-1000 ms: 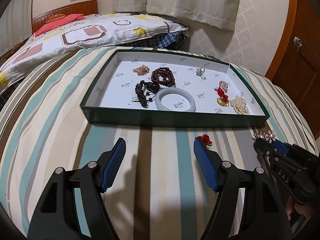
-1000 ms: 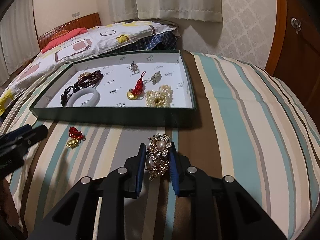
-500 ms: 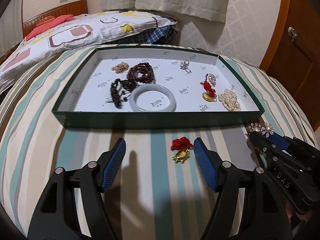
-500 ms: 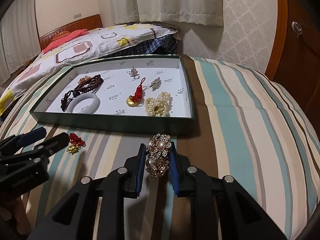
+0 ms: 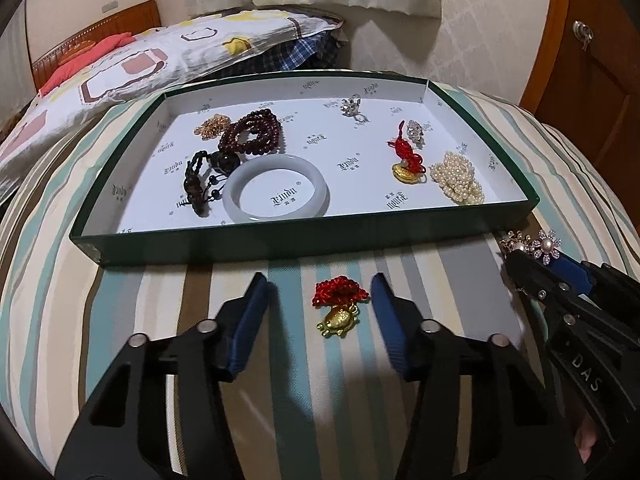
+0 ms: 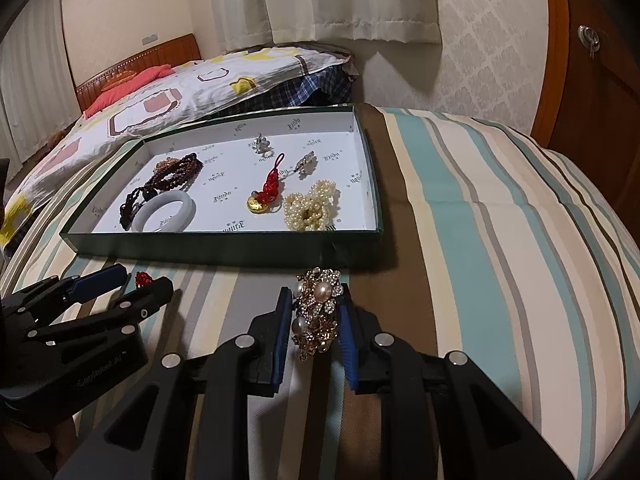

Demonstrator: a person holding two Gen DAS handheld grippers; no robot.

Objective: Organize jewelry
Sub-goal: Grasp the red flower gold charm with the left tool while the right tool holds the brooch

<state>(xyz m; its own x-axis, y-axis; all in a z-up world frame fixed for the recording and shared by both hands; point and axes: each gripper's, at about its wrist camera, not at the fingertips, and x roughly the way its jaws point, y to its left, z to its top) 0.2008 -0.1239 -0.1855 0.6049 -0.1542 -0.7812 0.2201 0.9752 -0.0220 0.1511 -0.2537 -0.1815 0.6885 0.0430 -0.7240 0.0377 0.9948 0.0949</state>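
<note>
Red-tasselled gold charm [image 5: 339, 304] lies on the striped bedspread [image 5: 132, 308], just off the near wall of the green tray [image 5: 280, 246], btwn my left gripper [image 5: 318, 304] fingers, which are spread wide & not touching it. My right gripper [image 6: 314, 314] is clamped on a pearl & rhinestone brooch [image 6: 318, 306], near the tray's near-right corner. W/in the tray: white jade bangle [image 5: 276, 192] by the near wall, dark bead bracelets [image 5: 252, 132] behind it, pearl cluster [image 5: 458, 176] at the right end.
</note>
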